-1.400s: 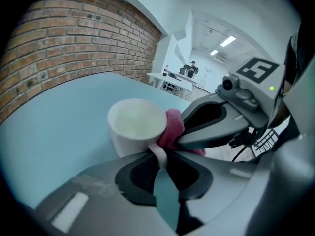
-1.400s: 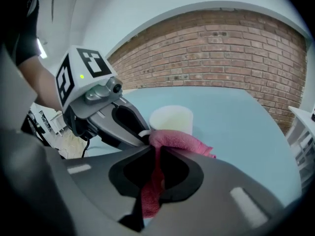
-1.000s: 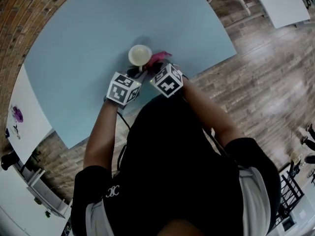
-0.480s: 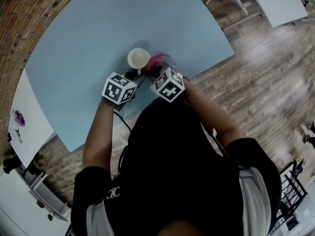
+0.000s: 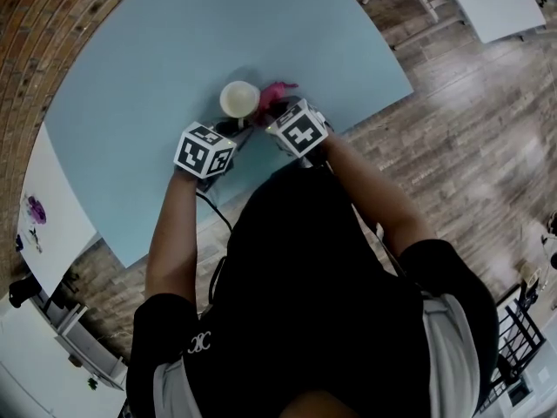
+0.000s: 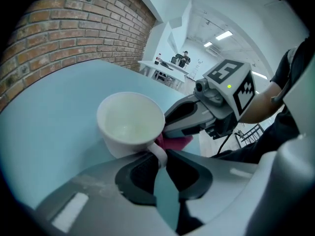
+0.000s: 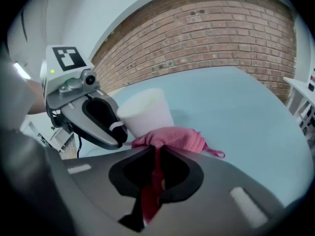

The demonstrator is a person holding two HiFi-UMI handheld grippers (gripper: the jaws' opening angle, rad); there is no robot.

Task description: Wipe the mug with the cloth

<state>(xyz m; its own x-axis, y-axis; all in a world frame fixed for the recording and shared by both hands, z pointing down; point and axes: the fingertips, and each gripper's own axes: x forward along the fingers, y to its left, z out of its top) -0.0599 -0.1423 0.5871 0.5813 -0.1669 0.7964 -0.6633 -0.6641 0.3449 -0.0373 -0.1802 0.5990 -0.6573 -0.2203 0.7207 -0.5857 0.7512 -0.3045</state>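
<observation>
Closest to me, I am seeing the person's black shirt (image 5: 331, 268) and bare arms (image 5: 174, 233) reaching out over the round light-blue tabletop (image 5: 157, 50). I am working the left gripper (image 6: 158, 157), the one with a black-and-white marker cube on it. Its fingers are squeezing shut on the curved white handle (image 6: 156, 150) of the small white mug (image 6: 129, 122). The handle is sitting right between the two dark pads.

I am working the right gripper (image 7: 156, 163) too, and its fingers are pinching the soft pink cloth (image 7: 172, 137). Part of the cloth is hanging down between the fingers, and the rest is bunching up in front of them. The bunch is lying right up against the low side of the mug, next to the handle.

The mug is standing upright on the tabletop, near the edge closest to the person. The two grippers are pointing at it from either side, close together.

Past the mug, the tabletop is stretching away to a red brick wall (image 7: 206, 28). A wooden floor (image 5: 470, 146) is showing on the right, and white tables (image 5: 496, 3) are standing far off.
</observation>
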